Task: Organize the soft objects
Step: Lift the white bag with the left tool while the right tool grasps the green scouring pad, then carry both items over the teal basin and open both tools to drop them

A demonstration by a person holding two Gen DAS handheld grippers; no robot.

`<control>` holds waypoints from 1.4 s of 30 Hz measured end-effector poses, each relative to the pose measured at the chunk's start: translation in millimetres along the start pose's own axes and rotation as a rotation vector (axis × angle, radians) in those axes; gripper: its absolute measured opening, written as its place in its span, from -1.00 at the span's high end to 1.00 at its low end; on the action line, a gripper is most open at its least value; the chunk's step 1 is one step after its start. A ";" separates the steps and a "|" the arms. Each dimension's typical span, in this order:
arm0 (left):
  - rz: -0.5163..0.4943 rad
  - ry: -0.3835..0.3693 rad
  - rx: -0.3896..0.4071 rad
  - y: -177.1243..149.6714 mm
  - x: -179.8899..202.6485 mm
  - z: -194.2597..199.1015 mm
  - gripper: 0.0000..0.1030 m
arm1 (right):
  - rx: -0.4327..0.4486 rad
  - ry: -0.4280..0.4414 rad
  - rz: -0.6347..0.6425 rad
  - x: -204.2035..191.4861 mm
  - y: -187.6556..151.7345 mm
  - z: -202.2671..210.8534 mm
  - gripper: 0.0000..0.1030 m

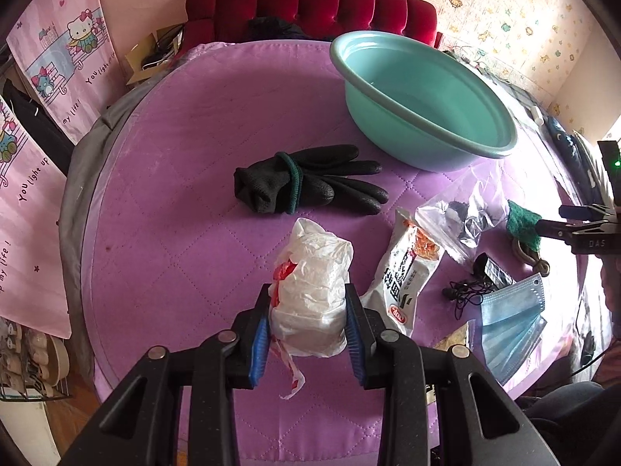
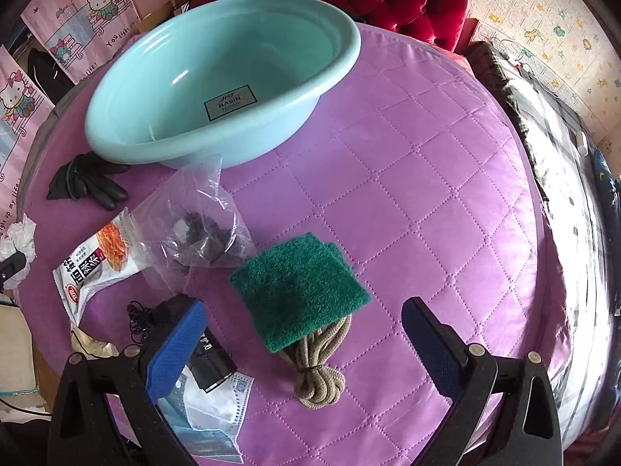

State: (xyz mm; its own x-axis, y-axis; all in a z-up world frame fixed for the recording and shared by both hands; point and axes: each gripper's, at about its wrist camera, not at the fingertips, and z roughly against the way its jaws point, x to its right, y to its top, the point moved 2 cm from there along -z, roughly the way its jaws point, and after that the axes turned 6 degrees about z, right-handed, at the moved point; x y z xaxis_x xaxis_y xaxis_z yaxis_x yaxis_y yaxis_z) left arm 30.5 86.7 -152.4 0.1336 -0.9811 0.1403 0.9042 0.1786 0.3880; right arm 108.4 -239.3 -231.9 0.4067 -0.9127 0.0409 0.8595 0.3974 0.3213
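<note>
My left gripper (image 1: 308, 330) is shut on a crumpled white plastic bag (image 1: 312, 291) with red print, above the purple quilt. The bag also shows at the left edge of the right wrist view (image 2: 17, 240). My right gripper (image 2: 306, 322) is open, its jaws on either side of a green scouring pad (image 2: 299, 287) that lies on a coil of beige rope (image 2: 318, 365). The right gripper also shows at the right edge of the left wrist view (image 1: 559, 219), by the green pad (image 1: 522, 221). A teal basin (image 2: 217, 77) stands empty at the back; it also shows in the left wrist view (image 1: 423, 97).
Black gloves (image 1: 306, 180) lie in the middle of the purple quilt (image 2: 427, 213). A noodle packet (image 1: 407, 272), a clear zip bag (image 2: 194, 217), blue face masks (image 1: 508, 326) and a black cord (image 2: 137, 320) lie between the grippers. A red headboard (image 1: 310, 4) stands behind.
</note>
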 end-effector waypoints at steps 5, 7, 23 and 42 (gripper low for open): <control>-0.010 0.004 -0.007 1.5 11.7 0.2 0.28 | -0.021 0.016 0.025 2.7 3.2 -16.3 -0.86; -0.014 0.004 -0.003 1.5 14.9 1.2 0.28 | -0.030 0.016 0.037 3.0 3.8 -22.3 -0.78; -0.007 -0.005 0.017 7.9 25.5 8.1 0.28 | -0.021 0.061 0.057 12.2 4.7 -21.1 0.73; -0.092 -0.060 0.075 23.5 53.1 30.1 0.28 | 0.079 0.109 -0.011 16.2 2.3 50.1 0.74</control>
State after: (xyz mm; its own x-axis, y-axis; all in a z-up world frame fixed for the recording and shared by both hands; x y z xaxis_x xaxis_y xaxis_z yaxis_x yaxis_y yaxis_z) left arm 46.6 41.1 -108.4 0.0248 -0.9876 0.1548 0.8785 0.0954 0.4681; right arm 101.4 -257.9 -183.1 0.4323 -0.8994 -0.0643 0.8386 0.3748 0.3952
